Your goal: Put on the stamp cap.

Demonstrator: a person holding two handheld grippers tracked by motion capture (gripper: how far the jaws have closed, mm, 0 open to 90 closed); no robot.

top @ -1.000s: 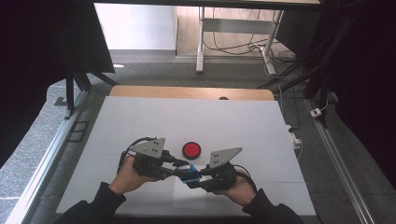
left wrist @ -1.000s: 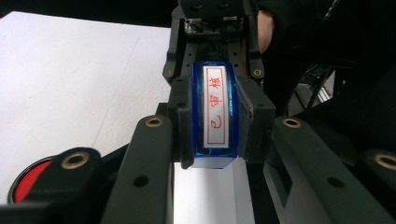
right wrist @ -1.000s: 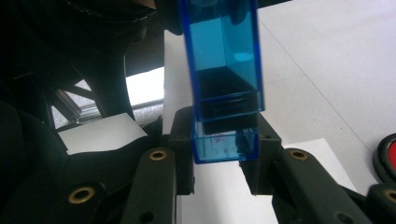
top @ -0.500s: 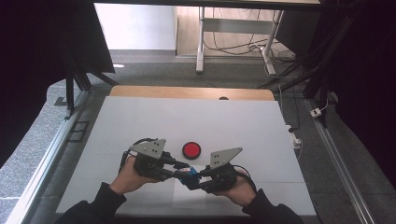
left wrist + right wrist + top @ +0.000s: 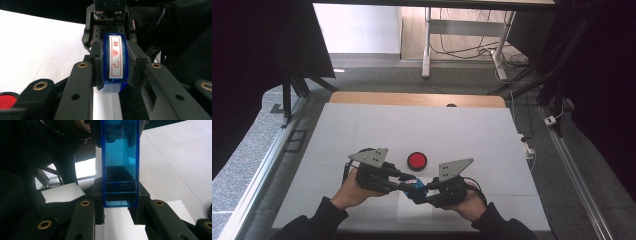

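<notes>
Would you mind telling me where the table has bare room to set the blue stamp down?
The far half of the white table, between the red pad and the wooden edge, is bare, as are both side margins. The near middle is crowded: left gripper and right gripper hold the blue stamp there.

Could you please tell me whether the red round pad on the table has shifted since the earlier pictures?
No. The red round pad sits at the same spot on the white table, just beyond both grippers.
</notes>
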